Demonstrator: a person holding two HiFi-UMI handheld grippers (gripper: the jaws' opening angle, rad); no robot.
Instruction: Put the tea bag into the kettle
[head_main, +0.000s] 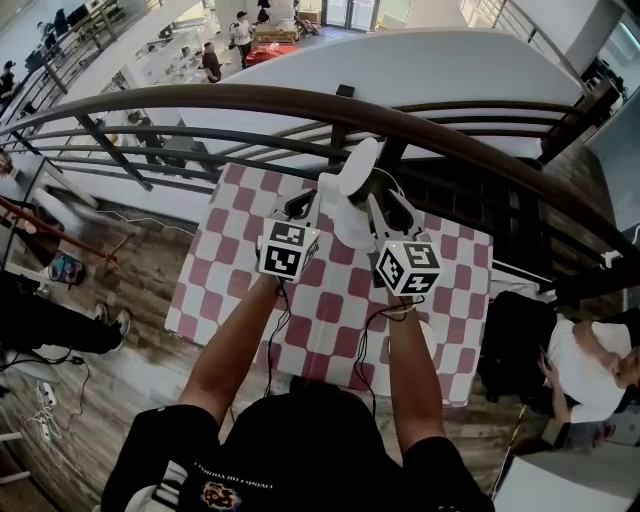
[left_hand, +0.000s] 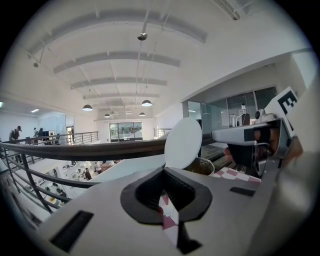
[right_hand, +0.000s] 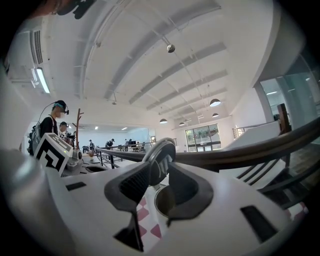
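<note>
Holding up the round white lid (right_hand: 160, 157) of the white kettle (head_main: 350, 228) at the far middle of the red-and-white checked desk (head_main: 330, 310), the right gripper (right_hand: 159, 172) appears to pinch its rim in narrow fingers. The left gripper (left_hand: 162, 172), just left, has its fingers nearly together on nothing visible. No tea bag shows anywhere, so the left should probably fetch it and drop it straight into the open mouth.
</note>
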